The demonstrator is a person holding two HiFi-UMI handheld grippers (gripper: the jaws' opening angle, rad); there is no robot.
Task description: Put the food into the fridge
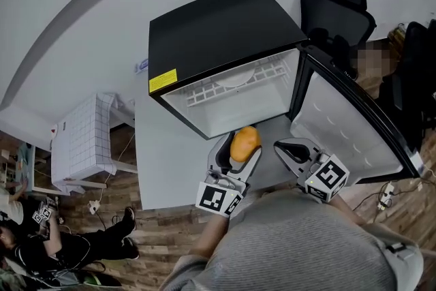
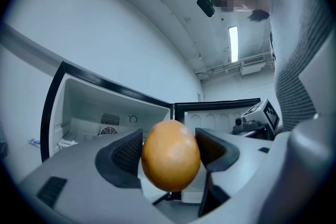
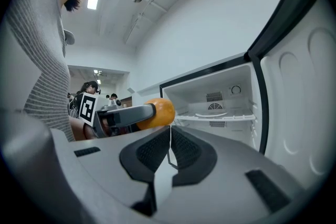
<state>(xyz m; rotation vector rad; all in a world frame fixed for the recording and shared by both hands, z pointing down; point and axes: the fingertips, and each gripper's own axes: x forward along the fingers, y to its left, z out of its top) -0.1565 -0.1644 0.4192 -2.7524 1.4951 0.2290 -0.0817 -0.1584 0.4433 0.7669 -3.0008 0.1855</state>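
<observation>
gripping one orange fruit (image 1: 245, 142), our left claw (image 2: 170, 153) hangs at frame centre, just short of the one fridge (image 1: 218, 34) and its open front edge; the door (image 1: 344, 123) stands wide at right, beside our right claw (image 3: 169, 148), closed and empty.

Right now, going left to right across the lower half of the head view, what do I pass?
The white side table → left gripper shut on the orange fruit → right gripper, shut and empty → open fridge door.
</observation>
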